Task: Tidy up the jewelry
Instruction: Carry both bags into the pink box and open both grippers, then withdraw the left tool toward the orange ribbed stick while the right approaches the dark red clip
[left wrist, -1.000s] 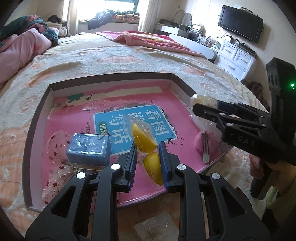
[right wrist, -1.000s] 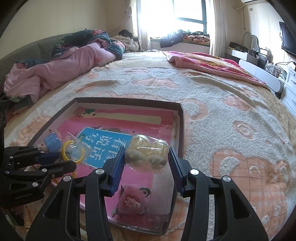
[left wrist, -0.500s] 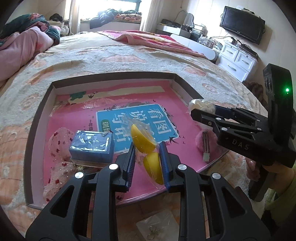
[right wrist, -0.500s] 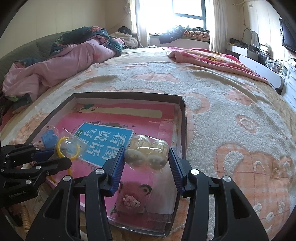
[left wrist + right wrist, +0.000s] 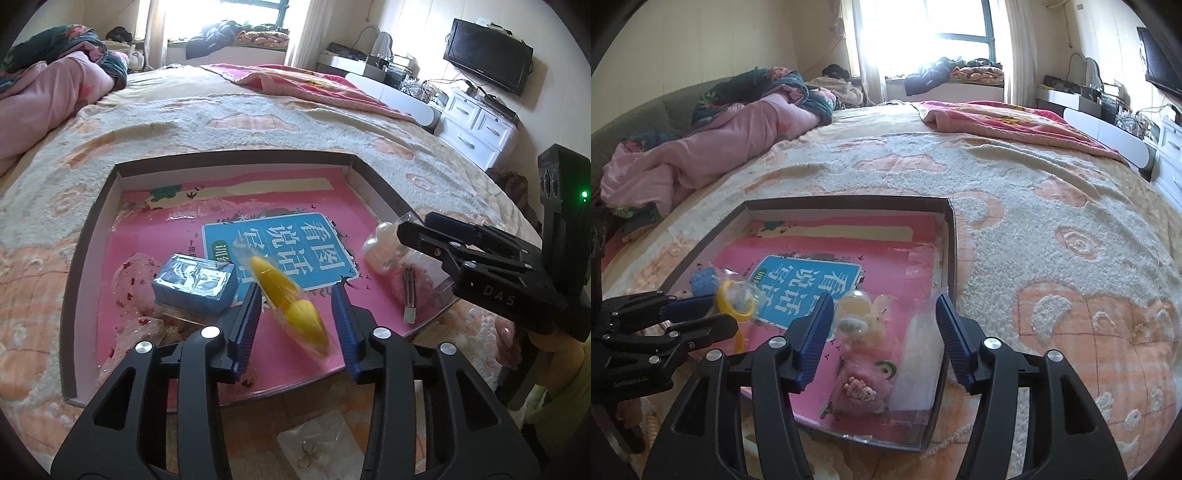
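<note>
Left tool [image 5: 298, 309] apart, yellow bangle bag [image 5: 290, 301] between, right tool [image 5: 884, 326] apart

The bed [image 5: 1052, 229] carries a shallow box [image 5: 951, 236] and, perhaps, blankets [image 5: 713, 147].

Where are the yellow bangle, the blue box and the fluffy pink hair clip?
yellow bangle [image 5: 291, 306]: left wrist view, on its yellow band inside the clear bag.
blue box [image 5: 194, 280]: left wrist view, on its top face.
fluffy pink hair clip [image 5: 862, 387]: right wrist view, on its pink fluff.
</note>
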`<state>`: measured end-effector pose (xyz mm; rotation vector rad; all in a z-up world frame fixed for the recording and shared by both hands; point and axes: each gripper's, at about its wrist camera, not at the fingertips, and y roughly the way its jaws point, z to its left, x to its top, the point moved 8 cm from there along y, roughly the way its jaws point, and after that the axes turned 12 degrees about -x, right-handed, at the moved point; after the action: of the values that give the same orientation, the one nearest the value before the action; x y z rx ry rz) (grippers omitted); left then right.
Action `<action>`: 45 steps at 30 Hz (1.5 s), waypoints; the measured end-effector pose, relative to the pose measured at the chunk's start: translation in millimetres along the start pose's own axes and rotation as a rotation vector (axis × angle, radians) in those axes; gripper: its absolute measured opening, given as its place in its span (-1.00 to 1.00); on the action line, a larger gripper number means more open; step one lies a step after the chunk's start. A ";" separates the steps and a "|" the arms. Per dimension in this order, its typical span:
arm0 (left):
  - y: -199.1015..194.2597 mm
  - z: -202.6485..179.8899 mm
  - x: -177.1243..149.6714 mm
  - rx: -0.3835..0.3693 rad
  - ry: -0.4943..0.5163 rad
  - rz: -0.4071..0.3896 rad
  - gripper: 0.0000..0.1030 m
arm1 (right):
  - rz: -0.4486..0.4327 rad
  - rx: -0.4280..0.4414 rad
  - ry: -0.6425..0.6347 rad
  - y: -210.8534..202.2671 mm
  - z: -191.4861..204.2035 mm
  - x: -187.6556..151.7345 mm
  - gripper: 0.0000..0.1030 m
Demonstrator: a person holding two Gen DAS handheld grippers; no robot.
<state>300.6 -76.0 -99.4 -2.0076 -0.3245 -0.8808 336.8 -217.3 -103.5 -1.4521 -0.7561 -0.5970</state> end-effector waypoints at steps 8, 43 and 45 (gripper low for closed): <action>-19.0 -1.4 5.8 0.016 -0.014 -0.051 0.01 | -0.049 -0.002 0.001 -24.1 1.0 -0.3 0.38; -113.7 -5.8 -6.6 0.146 -0.026 -0.259 0.78 | -0.196 -0.015 -0.025 -111.2 11.3 -17.5 0.76; -119.6 -6.3 -6.9 0.155 -0.023 -0.273 0.78 | -0.200 -0.009 -0.035 -116.5 15.0 -20.6 0.76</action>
<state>229.4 -12.6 -26.6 -1.8577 -0.6723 -0.9693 233.6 -209.9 -44.4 -1.4078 -0.9344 -0.7300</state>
